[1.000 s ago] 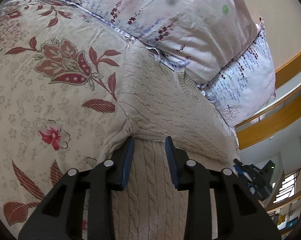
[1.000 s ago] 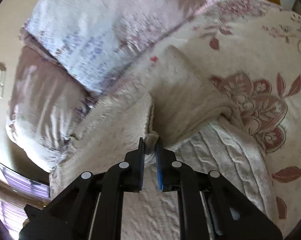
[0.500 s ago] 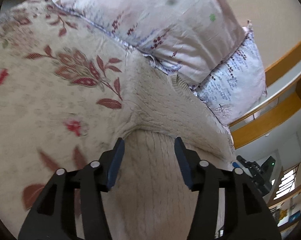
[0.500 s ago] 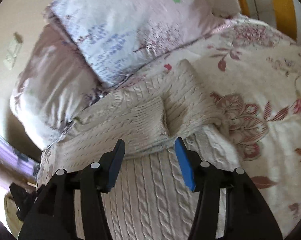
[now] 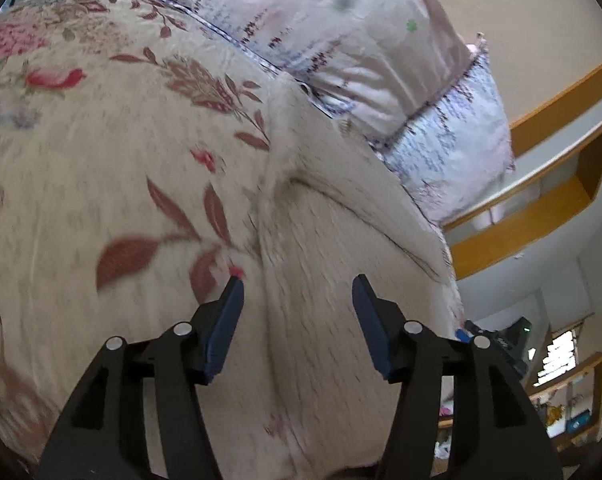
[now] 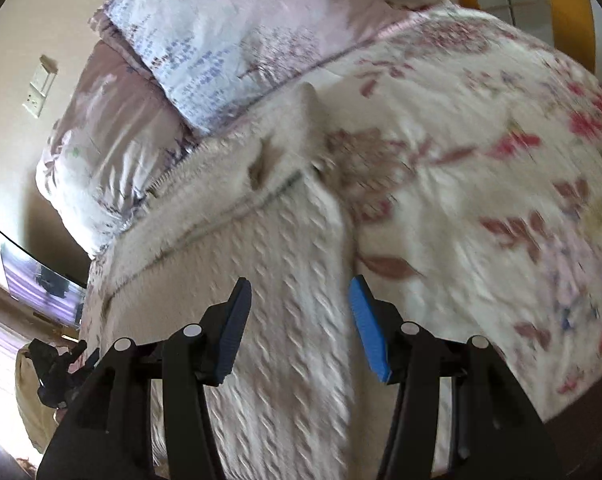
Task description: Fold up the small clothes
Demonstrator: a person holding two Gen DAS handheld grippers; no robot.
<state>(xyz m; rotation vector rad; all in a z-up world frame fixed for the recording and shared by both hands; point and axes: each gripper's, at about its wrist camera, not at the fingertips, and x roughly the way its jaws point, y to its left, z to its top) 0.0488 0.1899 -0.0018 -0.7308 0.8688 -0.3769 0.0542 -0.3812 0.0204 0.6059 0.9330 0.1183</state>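
The cream sweater (image 6: 285, 280) lies flat on the bed (image 5: 81, 168), partly folded, pillows (image 6: 229, 28) at 12 o'clock. Left gripper (image 5: 297, 300) and right gripper (image 6: 301, 300) hover wide and empty above it, probably to take the next fold edge.

Sweater (image 6: 285, 280): cream cable-knit wool, chunky, matt. Bedspread (image 5: 81, 168): soft floral cloth. Pillows (image 5: 341, 40): smooth printed fabric. Shelf (image 5: 541, 208): glossy wood. Gripper fingers (image 6: 237, 324): matt black plastic, ribbed blue pads

Soft daylight, heavy motion blur both views, fisheye edges bent, dark corners
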